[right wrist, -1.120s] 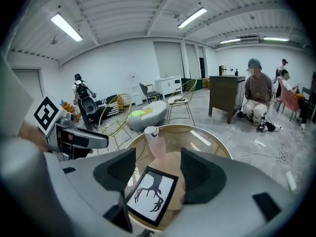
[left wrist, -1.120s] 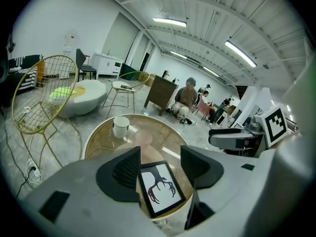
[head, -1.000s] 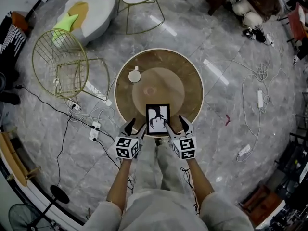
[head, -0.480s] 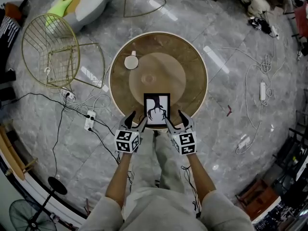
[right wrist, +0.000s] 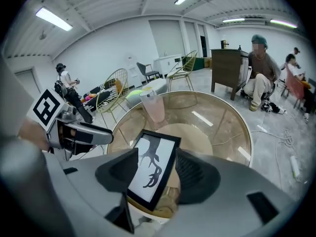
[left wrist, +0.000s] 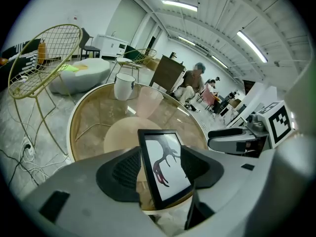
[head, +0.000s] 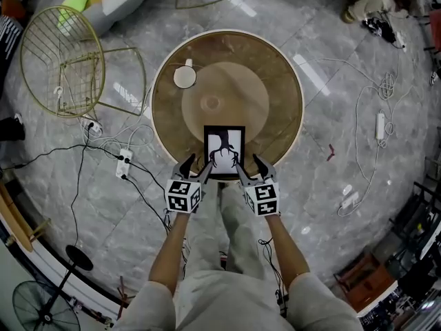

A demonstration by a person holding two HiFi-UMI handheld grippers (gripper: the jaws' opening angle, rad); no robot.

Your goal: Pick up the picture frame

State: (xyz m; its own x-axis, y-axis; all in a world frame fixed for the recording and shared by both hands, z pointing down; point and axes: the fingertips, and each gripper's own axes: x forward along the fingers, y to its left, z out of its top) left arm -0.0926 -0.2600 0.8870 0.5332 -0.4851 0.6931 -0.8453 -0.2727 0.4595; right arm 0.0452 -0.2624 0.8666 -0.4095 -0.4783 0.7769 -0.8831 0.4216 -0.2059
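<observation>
The picture frame (head: 224, 150), black-edged with a dark antler-like print on white, sits at the near rim of the round glass table (head: 275, 81), its bottom edge just over the rim. My left gripper (head: 196, 165) is at its lower left corner and my right gripper (head: 248, 165) at its lower right. In the left gripper view the picture frame (left wrist: 165, 167) stands slanted in the wide gap between the jaws. The right gripper view shows the picture frame (right wrist: 150, 169) the same way. Both sets of jaws stand well apart, much wider than the frame is thick.
A white cup (head: 184, 76) stands on the table's far left. A gold wire chair (head: 62, 61) is to the left. Cables and power strips (head: 124, 163) lie on the marble floor beside the table. A seated person (right wrist: 259, 78) is far behind.
The head camera has moved forward, so the table looks larger and lower in view. Both grippers stay at the frame's lower corners with the same jaw gap.
</observation>
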